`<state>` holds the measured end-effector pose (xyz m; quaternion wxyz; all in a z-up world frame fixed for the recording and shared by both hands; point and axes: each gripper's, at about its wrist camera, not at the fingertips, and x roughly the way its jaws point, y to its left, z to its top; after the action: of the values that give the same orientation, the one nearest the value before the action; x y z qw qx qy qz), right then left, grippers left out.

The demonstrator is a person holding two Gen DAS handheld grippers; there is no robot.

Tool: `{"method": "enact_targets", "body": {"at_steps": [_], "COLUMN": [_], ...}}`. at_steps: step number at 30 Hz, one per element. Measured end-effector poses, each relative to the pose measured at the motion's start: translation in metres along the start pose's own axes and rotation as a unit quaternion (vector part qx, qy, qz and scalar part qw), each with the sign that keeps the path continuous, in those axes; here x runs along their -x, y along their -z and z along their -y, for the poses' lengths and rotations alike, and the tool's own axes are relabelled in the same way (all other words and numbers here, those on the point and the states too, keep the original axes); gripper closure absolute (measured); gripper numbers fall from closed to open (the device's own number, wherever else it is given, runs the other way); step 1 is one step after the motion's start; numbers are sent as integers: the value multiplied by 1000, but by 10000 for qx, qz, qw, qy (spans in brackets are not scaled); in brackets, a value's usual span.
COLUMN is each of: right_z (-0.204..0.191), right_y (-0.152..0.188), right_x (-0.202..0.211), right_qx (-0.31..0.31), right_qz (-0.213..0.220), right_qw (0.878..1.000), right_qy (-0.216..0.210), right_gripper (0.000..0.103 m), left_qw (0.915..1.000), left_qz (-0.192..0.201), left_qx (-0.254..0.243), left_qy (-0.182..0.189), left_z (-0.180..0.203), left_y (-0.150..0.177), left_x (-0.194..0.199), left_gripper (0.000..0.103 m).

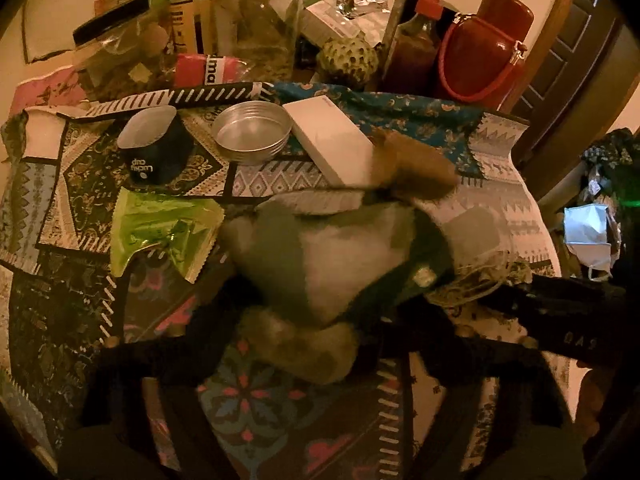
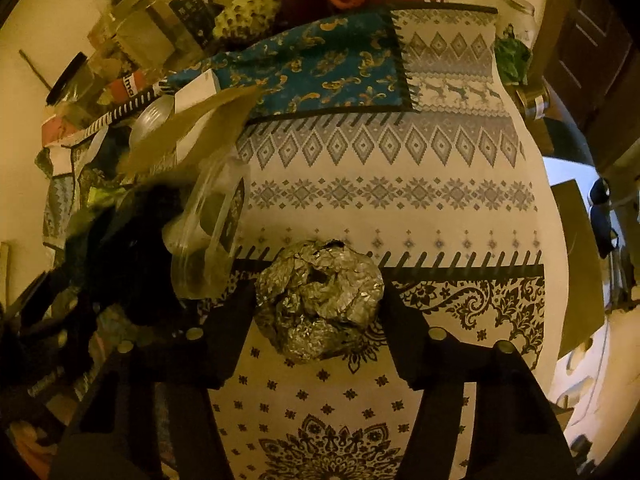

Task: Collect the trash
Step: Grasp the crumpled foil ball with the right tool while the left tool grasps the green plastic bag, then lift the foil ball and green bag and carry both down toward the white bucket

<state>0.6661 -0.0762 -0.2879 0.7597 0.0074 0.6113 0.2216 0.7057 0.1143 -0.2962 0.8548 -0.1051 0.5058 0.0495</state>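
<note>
- Foil ball (image 2: 320,300), crinkled and silvery, sits on my patterned tablecloth (image 2: 400,200); right gripper (image 2: 320,312) pads press both its sides.
- Left gripper (image 1: 320,280) looks blurred around a crumpled pale wrapper (image 1: 332,256); can't tell its grip.

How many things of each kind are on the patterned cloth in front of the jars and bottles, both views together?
foil ball: 1
clear plastic container: 1
brown paper piece: 1
green wrapper: 1
dark cup: 1
round metal tin: 1
white box: 1
Total: 7
</note>
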Motion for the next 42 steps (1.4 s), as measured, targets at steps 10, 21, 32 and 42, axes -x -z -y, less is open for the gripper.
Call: {"method": "enact_targets", "body": {"at_steps": [10,21,32,42], "right_z": [-8,-30,-86,-121], "right_y": [6,34,99,156], "right_x": [9,81,182,252], "right_qx": [-55,-540,-803,-721], "right_qz": [108,943,2244,2901], "right_qw": [9998,9938,9704,9541], "right_qy": [134,237,380,212], "right_gripper": [54,54,54,54], "left_qw": [9987,9956,9820,9692], "left_qz": [106,764,1640,2091], "left_qx": [335,167,-447,-723], "left_qy": [376,513,823,1077], "left_z": [-23,-46,-71,-74], "left_y": [-2,11,48,91], "left_x": [24,114,231,304], "left_gripper": [97,99,99,99]}}
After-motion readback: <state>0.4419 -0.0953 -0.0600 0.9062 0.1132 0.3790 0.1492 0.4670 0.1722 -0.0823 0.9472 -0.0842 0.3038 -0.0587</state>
